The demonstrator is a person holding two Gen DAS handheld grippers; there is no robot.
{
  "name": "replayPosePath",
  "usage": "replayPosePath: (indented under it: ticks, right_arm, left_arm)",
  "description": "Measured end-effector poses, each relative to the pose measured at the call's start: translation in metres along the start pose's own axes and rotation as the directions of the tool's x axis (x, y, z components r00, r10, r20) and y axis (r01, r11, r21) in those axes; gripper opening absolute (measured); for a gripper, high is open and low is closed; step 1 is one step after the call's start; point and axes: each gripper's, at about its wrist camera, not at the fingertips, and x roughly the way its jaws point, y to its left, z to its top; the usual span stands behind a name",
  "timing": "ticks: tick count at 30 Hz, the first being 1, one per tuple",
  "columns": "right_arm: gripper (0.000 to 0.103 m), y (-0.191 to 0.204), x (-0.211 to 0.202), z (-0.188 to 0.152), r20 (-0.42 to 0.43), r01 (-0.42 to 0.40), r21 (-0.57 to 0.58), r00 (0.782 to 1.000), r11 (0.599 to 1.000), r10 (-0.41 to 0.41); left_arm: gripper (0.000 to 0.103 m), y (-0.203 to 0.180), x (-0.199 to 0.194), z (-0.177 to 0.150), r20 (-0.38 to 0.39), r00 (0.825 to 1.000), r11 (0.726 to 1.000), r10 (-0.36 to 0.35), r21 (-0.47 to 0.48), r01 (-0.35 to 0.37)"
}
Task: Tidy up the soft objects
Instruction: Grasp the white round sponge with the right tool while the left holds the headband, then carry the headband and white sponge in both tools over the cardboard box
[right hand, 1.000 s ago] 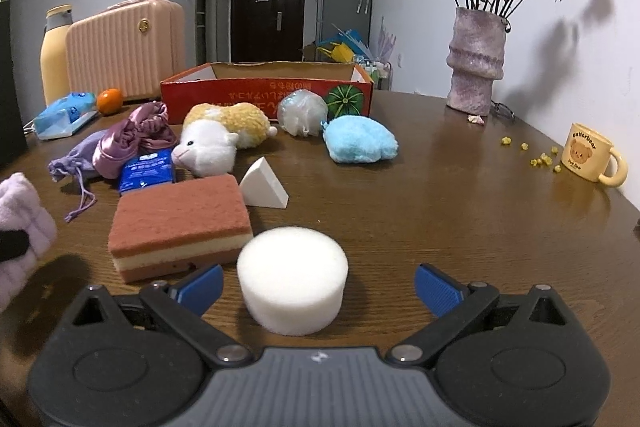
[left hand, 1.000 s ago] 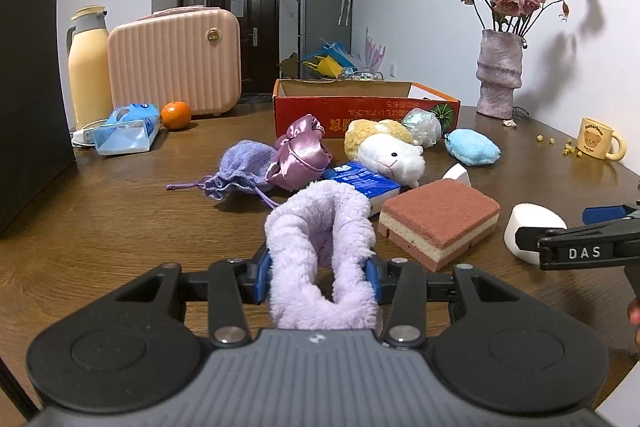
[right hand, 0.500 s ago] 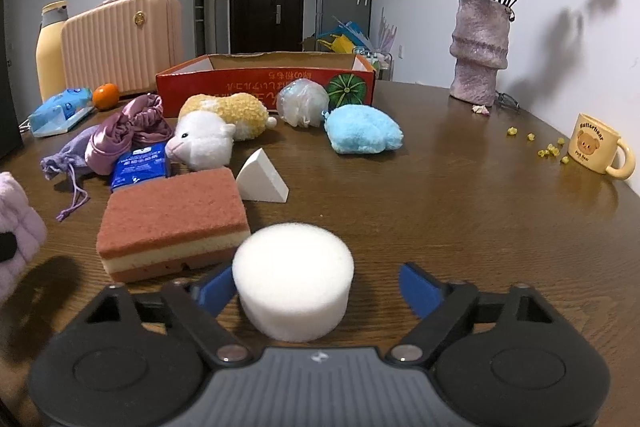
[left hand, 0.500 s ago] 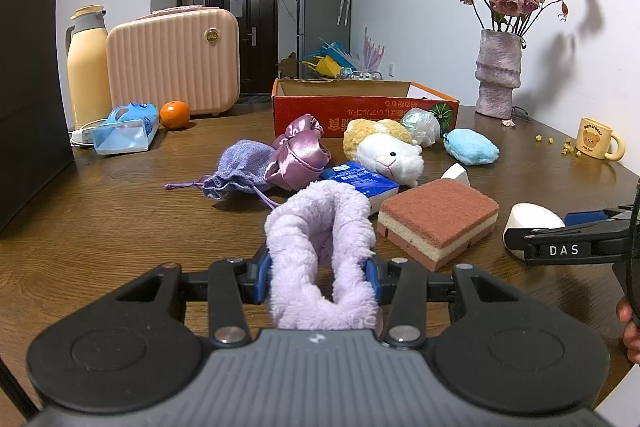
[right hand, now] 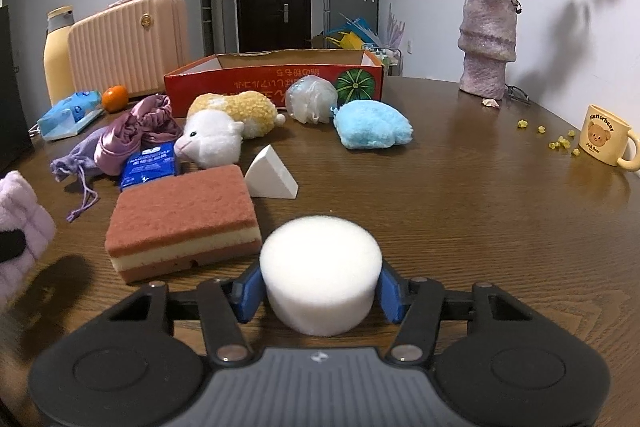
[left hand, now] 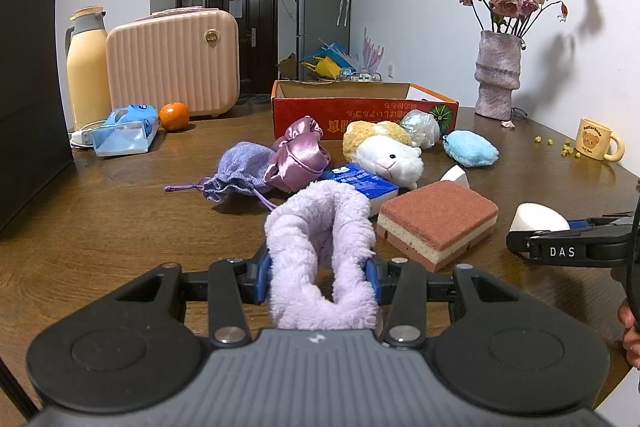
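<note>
My left gripper is shut on a fluffy lilac headband, held just above the wooden table. My right gripper is shut on a round white sponge that rests on the table; it also shows in the left wrist view. Ahead lie a brown layered sponge, a white wedge sponge, a white-and-yellow plush animal, a blue fluffy pad, a pink satin scrunchie, a lilac drawstring pouch and a blue tissue pack.
An open red cardboard box stands behind the soft things. A pink case, a yellow flask, an orange and a wipes pack are at the back left. A vase and a mug stand right.
My right gripper's jaws have closed from wide open onto the round white sponge. My left gripper has kept its hold on the headband and barely moved.
</note>
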Motion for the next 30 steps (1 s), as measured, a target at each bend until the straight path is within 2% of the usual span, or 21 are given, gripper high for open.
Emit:
replayPosePath:
  ticks: [30]
  right_arm:
    - [0.056, -0.001, -0.015, 0.044, 0.103, -0.009, -0.027, 0.995, 1.000, 0.012]
  left_arm:
    - [0.044, -0.011, 0.009, 0.041, 0.074, 0.997, 0.999, -0.013, 0.044, 0.010]
